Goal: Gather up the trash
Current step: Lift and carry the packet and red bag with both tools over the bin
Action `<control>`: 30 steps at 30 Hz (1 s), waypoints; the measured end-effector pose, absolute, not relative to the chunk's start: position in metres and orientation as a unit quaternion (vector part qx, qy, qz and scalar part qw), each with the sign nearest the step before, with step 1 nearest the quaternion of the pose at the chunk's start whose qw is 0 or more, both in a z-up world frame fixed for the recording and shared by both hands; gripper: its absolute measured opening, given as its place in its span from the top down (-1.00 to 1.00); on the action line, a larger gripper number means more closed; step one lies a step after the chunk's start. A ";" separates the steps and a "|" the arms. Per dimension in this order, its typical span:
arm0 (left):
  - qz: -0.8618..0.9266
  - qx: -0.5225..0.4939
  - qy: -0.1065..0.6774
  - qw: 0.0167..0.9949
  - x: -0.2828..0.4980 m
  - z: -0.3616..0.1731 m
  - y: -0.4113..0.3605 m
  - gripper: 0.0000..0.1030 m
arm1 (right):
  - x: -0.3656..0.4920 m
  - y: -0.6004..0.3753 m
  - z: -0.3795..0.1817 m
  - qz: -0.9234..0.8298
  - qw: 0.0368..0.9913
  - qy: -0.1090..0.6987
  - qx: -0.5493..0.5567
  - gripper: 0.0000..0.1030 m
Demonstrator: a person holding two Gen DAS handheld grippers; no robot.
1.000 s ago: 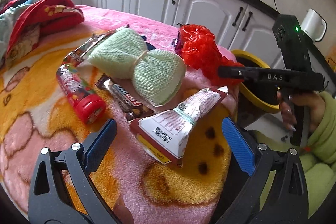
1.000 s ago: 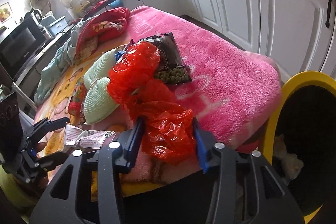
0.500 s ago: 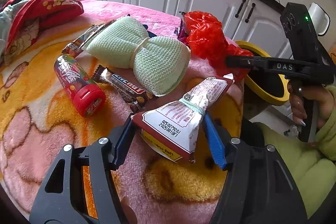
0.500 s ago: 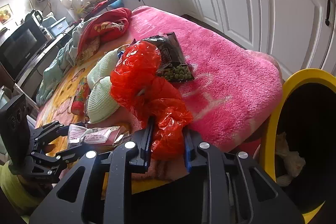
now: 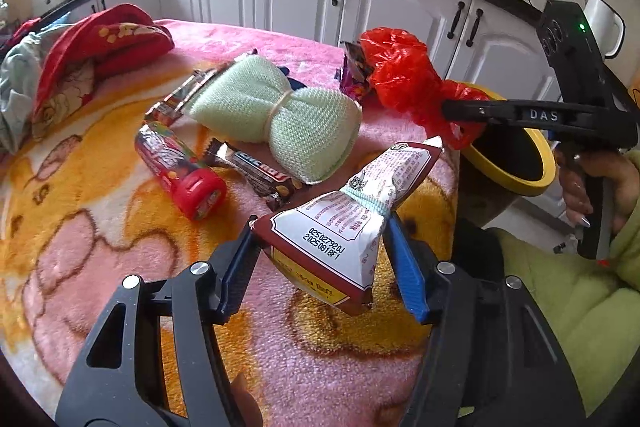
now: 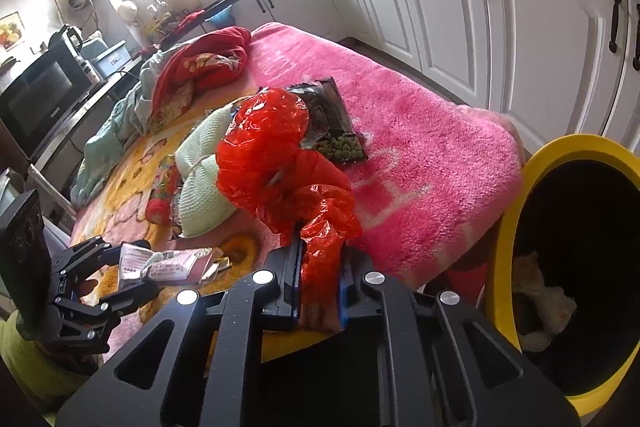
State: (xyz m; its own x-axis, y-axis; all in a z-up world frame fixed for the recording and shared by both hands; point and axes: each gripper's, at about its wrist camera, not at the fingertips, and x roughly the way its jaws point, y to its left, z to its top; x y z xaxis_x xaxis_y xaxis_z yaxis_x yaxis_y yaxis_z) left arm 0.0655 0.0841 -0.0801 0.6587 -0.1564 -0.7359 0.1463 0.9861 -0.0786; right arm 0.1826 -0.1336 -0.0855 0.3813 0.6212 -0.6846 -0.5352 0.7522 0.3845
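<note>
1. The red bag (image 6: 288,183) lies on the blanket (image 6: 420,163), its tail clamped in my right gripper (image 6: 318,281), which has just closed.
2. The yellow bin (image 6: 516,195) stands right of it, nearer this hand.
3. My left gripper (image 5: 324,263) grips the packet (image 5: 344,223).

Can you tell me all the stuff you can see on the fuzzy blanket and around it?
Blanket: one, pink and yellow, covering the table.
Red plastic bag: one, red, near blanket edge, pinched at its tail.
Snack packet: one, white and brown, tied with a band, front edge.
Pea packet: one, dark with green peas, behind the red bag.
Green cloth bundle: one, pale green, middle.
Candy tube: one, red cap, left of the bundle.
Chocolate bar: one, brown wrapper, beside the tube.
Clothes pile: red and teal, far end.
Bin: one, yellow rim, off the blanket's edge.
Left gripper: closed on the snack packet.
Right gripper: shut on the red bag.
</note>
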 end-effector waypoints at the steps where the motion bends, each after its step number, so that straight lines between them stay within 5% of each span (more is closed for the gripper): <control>1: -0.082 -0.009 0.402 0.912 0.064 -0.078 0.085 -0.04 | 0.181 -0.133 -0.083 0.350 0.830 0.431 0.050 0.76; 30: -0.061 -0.042 0.306 0.949 0.080 -0.012 0.050 -0.04 | 0.172 -0.195 -0.015 0.327 0.874 0.348 0.089 0.76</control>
